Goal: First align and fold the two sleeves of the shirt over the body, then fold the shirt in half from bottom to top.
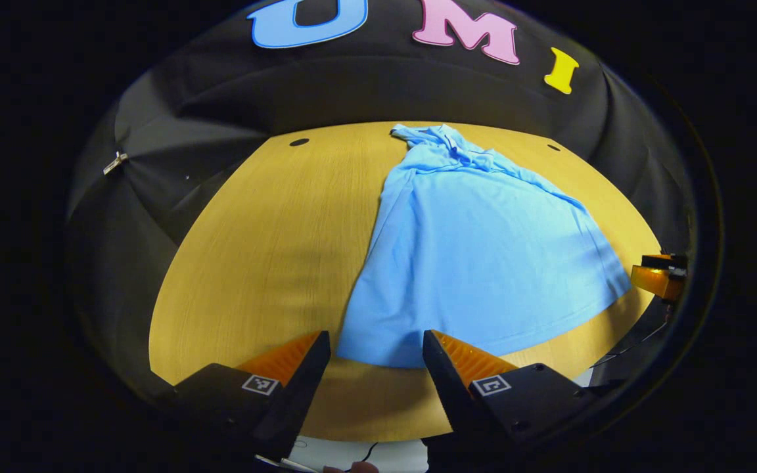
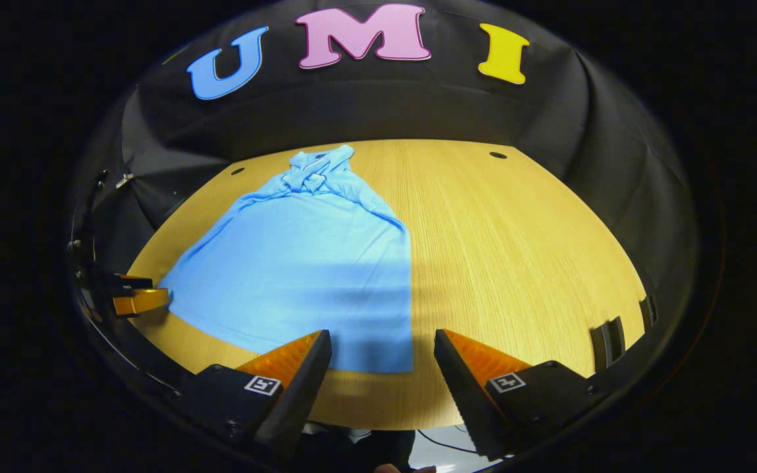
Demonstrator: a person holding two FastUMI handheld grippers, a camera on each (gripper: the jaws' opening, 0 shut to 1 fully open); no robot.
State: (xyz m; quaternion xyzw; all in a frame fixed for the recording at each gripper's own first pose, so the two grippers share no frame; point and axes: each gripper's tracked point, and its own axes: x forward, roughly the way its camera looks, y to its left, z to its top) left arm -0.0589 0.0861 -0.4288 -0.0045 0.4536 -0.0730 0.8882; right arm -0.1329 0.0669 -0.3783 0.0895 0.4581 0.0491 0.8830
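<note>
Left gripper (image 1: pixel 376 355) and right gripper (image 2: pixel 382 355) are held wide open and empty over the near hem corners of the blue shirt (image 2: pixel 306 276), laid flat on the wooden table (image 2: pixel 516 249), sleeves bunched at the far collar.

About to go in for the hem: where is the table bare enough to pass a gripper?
The table is bare right of the shirt, out to the booth wall. In the left gripper view, bare wood lies left of the shirt. A thin strip runs along the near hem. The far end, by the bunched sleeves, is crowded.
</note>
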